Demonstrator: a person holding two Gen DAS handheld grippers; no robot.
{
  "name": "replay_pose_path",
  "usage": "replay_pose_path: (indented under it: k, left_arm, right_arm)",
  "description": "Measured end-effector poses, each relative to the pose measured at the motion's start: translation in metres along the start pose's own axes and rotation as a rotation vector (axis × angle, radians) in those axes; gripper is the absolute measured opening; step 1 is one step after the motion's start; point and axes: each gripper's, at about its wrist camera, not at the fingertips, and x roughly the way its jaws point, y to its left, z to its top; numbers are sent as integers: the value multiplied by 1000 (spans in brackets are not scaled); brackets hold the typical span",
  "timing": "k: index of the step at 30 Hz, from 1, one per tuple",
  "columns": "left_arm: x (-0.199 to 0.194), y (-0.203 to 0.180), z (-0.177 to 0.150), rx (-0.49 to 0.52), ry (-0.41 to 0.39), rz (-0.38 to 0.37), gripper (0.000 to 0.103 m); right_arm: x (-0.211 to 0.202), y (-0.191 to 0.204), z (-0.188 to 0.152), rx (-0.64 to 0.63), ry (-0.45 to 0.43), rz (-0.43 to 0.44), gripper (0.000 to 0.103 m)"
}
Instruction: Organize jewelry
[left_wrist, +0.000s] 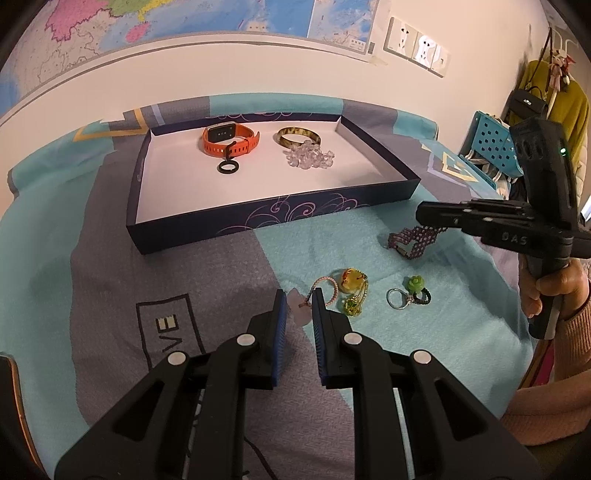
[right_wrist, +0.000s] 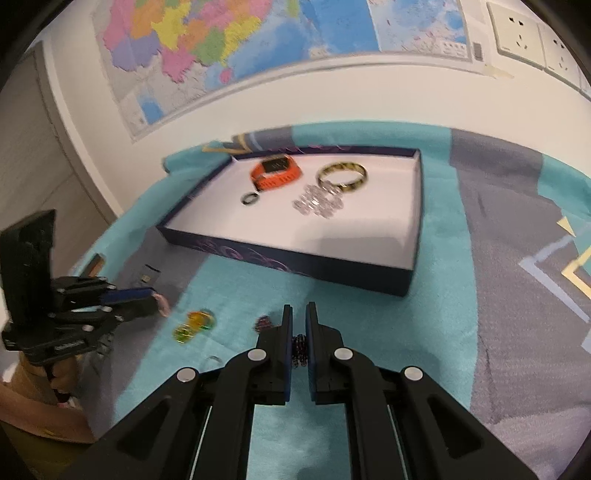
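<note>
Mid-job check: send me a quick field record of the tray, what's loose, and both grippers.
tray: holds orange watch, black ring, amber bangle, clear bead bracelet
loose on cloth: yellow pendant necklace, green flower ring
left gripper: open, around pink cord charm
right gripper: shut on purple beaded bracelet
</note>
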Motion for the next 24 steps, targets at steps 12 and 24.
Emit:
replay_pose_path:
  k: [12,24]
  left_arm:
    - [6,0,-2,1,17,3,15]
    - [10,-1,-3,7,33,17,27]
  right_arm:
    - [-3,-6,-6,15,3,19,23]
    - [5,-7,-17,14,39,8,42]
